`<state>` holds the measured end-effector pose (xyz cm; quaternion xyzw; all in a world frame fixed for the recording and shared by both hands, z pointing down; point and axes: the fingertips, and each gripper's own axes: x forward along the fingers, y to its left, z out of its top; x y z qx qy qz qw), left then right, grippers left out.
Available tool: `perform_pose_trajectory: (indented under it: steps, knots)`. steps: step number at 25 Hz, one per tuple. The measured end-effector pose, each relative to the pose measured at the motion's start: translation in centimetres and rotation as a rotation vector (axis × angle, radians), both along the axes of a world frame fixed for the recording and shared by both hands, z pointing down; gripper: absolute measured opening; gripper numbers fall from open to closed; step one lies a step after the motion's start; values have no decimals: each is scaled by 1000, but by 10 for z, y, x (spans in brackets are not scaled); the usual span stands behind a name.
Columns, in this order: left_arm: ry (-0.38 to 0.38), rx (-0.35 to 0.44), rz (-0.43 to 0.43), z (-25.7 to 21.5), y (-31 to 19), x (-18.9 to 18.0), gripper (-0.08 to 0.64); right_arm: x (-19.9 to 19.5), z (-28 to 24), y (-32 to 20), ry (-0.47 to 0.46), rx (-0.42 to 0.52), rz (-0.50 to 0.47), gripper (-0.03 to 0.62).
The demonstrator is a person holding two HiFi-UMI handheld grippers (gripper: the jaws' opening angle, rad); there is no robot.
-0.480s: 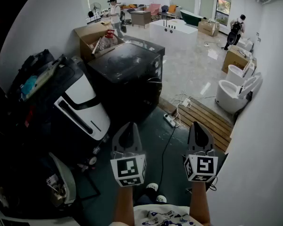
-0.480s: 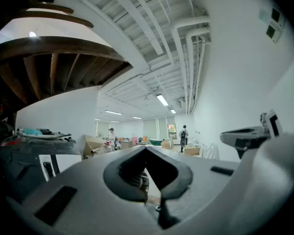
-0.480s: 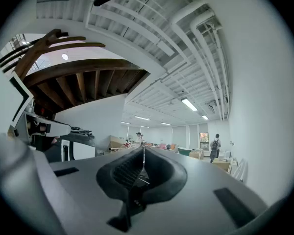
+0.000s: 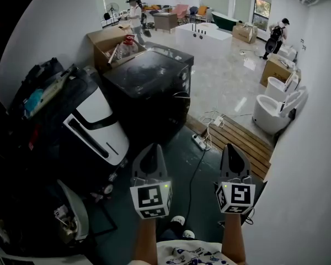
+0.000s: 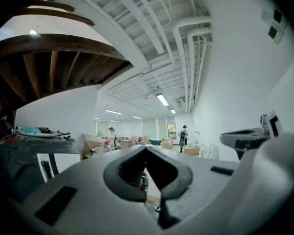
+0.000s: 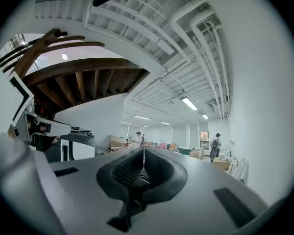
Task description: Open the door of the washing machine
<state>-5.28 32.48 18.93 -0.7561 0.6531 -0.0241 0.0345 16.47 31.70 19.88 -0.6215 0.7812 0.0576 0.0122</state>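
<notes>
Approach stage, by the looks of it: the left gripper (image 4: 150, 150) and right gripper (image 4: 233, 149) are both pressed together on nothing, held level. The washing machine (image 4: 149, 87), a glossy black box, sits well ahead of them, slightly left. Next the person probably needs to step closer and find the door's edge.

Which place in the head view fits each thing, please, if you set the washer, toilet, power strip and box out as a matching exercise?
Things:
1. washer
2. toilet
3. power strip
4. box

Places:
A. on the floor beside the wooden platform
B. far right of the picture
C. middle of the picture
D. upper left, beyond the washer

Pairs: 1-C, 2-B, 3-A, 4-D
</notes>
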Motion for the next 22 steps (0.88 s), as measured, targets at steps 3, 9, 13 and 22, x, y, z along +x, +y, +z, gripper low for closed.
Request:
perform_pose_trajectory:
  steps: [3, 9, 13, 22]
  knots:
    - [1, -2, 3, 1, -6, -4, 0, -4, 1, -6, 0, -1, -1, 21]
    - [6, -5, 5, 2, -28, -17, 0, -15, -5, -23, -51, 22, -26, 21]
    - [12, -3, 25, 5, -48, -25, 0, -28, -2, -41, -35, 9, -32, 23]
    - [11, -28, 82, 19, -86, -33, 1, -52, 17, -72, -27, -66, -60, 196]
